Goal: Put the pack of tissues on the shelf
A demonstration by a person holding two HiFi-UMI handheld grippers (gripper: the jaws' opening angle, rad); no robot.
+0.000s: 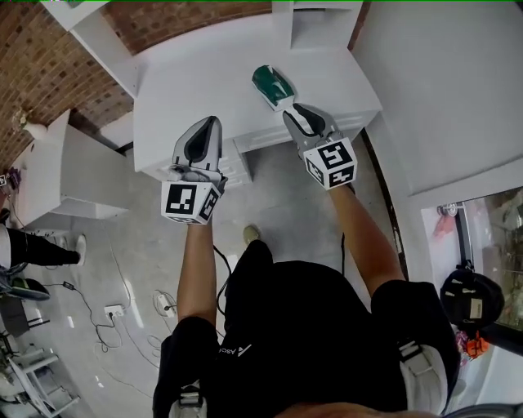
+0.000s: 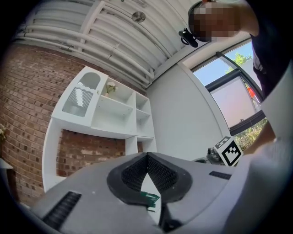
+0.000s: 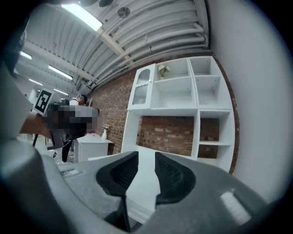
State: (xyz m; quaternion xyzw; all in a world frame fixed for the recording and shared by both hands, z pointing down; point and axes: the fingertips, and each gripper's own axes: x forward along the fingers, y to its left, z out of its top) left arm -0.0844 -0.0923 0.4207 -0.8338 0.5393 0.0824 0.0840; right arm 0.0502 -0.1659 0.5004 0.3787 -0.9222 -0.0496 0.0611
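Observation:
The green pack of tissues lies on the white counter of the shelf unit. My right gripper sits just behind the pack's near end, jaws open, with only white surface showing between its pads; the pack does not show in the right gripper view. Left of it, my left gripper hovers over the counter's front edge, and its tips meet, shut. A bit of green shows low in the gap between its pads; I cannot tell what it is. The shelf compartments rise ahead.
A low white cabinet stands at the left. Cables and a power strip lie on the floor. A white wall closes the right side. A round black object sits at the far right. Another person stands by a white cabinet.

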